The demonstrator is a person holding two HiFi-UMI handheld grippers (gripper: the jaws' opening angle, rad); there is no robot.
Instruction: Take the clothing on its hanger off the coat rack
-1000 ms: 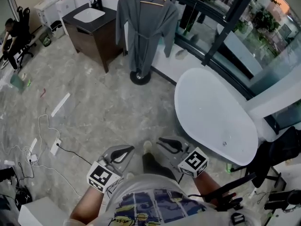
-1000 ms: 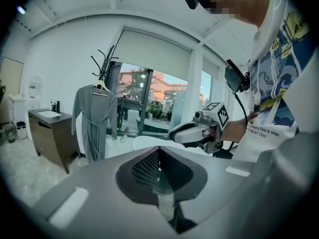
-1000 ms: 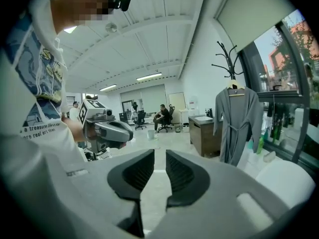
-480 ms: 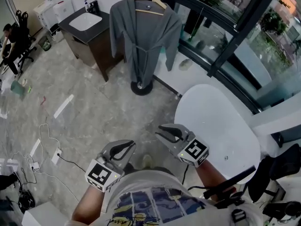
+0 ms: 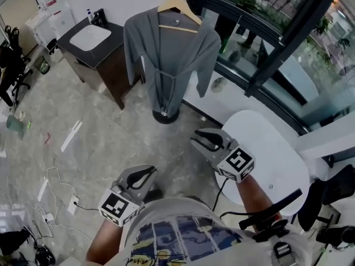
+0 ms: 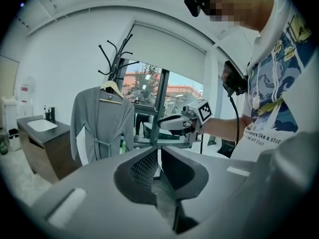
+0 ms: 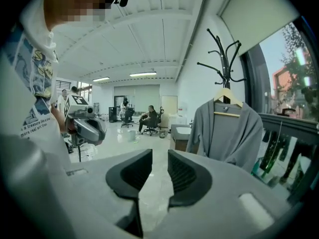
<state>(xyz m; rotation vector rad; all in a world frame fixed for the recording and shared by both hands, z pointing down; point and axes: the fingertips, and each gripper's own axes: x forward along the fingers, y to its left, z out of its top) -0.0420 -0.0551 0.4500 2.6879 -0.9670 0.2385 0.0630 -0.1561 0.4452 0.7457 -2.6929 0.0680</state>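
A grey robe (image 5: 166, 54) hangs on a wooden hanger (image 5: 178, 8) on the black coat rack, whose round base (image 5: 165, 115) stands on the floor ahead. Both grippers are well short of it. My left gripper (image 5: 151, 172) is low near my body, its jaws shut and empty. My right gripper (image 5: 195, 138) is held further forward beside the tub; its jaws have just been opening a little and stand open with nothing between them. The robe (image 6: 102, 123) is at the left in the left gripper view; the robe (image 7: 227, 133) is at the right in the right gripper view.
A dark vanity with a white sink (image 5: 91, 37) stands left of the rack. A white bathtub (image 5: 266, 154) lies to the right under a glass window wall. Cables and a power strip (image 5: 55, 195) lie on the floor at the left. People sit far back (image 7: 148, 117).
I have moved closer to the rack, so the robe looks larger. Both grippers came forward; the right one went further ahead and higher than the left.
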